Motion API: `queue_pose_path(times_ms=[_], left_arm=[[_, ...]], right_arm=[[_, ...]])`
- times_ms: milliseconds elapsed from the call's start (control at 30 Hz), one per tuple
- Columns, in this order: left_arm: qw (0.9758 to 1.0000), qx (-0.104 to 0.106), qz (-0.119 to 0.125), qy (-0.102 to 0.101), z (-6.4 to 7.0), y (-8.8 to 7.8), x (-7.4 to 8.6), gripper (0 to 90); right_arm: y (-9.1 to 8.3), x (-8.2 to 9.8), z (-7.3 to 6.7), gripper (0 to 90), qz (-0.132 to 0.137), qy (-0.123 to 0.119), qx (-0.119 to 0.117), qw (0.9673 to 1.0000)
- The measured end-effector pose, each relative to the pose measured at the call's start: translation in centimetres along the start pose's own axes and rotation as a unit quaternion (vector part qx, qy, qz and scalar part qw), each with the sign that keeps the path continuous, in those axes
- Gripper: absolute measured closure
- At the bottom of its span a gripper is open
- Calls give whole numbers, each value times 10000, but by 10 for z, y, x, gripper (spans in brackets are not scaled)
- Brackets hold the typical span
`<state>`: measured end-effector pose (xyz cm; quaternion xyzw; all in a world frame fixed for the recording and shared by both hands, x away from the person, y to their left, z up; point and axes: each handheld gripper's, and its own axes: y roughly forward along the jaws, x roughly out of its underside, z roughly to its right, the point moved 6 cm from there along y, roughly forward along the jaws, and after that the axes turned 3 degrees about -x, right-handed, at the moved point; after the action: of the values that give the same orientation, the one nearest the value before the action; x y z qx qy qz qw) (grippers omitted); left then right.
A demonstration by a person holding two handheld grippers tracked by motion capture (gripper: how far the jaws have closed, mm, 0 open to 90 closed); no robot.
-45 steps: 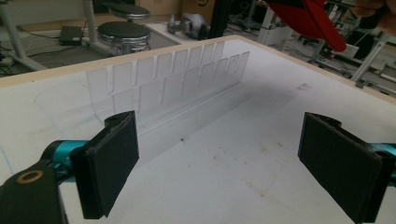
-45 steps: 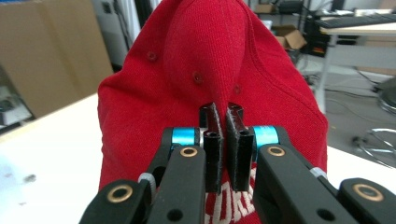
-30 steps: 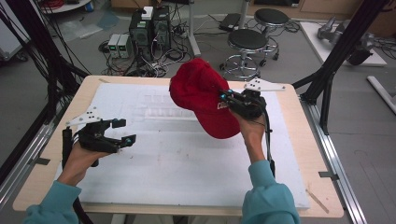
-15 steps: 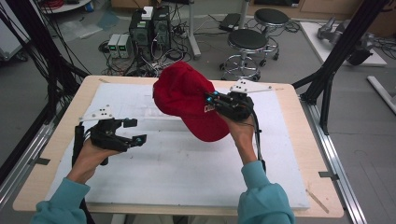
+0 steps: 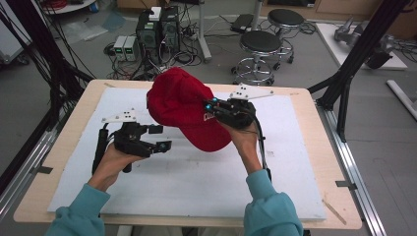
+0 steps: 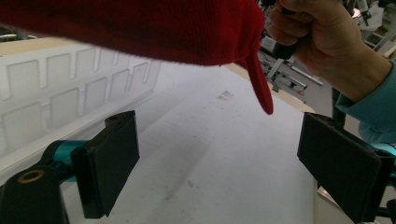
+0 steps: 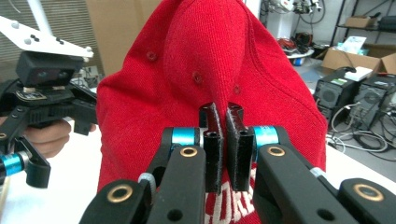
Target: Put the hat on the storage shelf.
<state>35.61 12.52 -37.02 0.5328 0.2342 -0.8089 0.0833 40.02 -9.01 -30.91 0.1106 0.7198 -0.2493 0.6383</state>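
— Where is the red cap (image 5: pixel 189 108) held at this moment?

— It is carried clear of the worktop (image 5: pixel 305 98), above the white mat (image 5: pixel 206 172), by the right gripper (image 5: pixel 222 109). In the right gripper view the jaws are seen pressed together on a narrow fold of fabric at the front of the crown, just above the white lettering.

— And the left gripper (image 5: pixel 158 137)?

— Its jaws are spread wide and nothing is held between them. It is kept low, just beneath the cap's edge; in the left gripper view a red strap (image 6: pixel 259 84) is seen hanging down between the two pads.

— What could go wrong from here?

— The whole cap is borne by one thin pinch. If the fabric were tugged, or the hand swung quickly, the fold could be pulled out of the jaws and the cap dropped onto the mat.

— Anything on the left side?

— If the left jaws were closed too soon, only the dangling strap might be caught, not the rim. The cap would then be twisted between two weak holds, and the crown could be crumpled.
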Motion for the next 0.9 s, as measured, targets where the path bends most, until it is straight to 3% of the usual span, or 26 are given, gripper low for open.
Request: queue_pose_path(times_ms=[400,633,900], left_arm=[[9997,221,43,-45,11,16,-5,163],[9998,167,138,-31,15,18,-7,170],[9996,-44,270,99,21,18,-6,172]], right_arm=[[4,-1,-5,866,35,-45,-69,10000],[6,-2,-8,866,139,-10,-38,9999],[9,-1,-9,866,168,55,78,9998]])
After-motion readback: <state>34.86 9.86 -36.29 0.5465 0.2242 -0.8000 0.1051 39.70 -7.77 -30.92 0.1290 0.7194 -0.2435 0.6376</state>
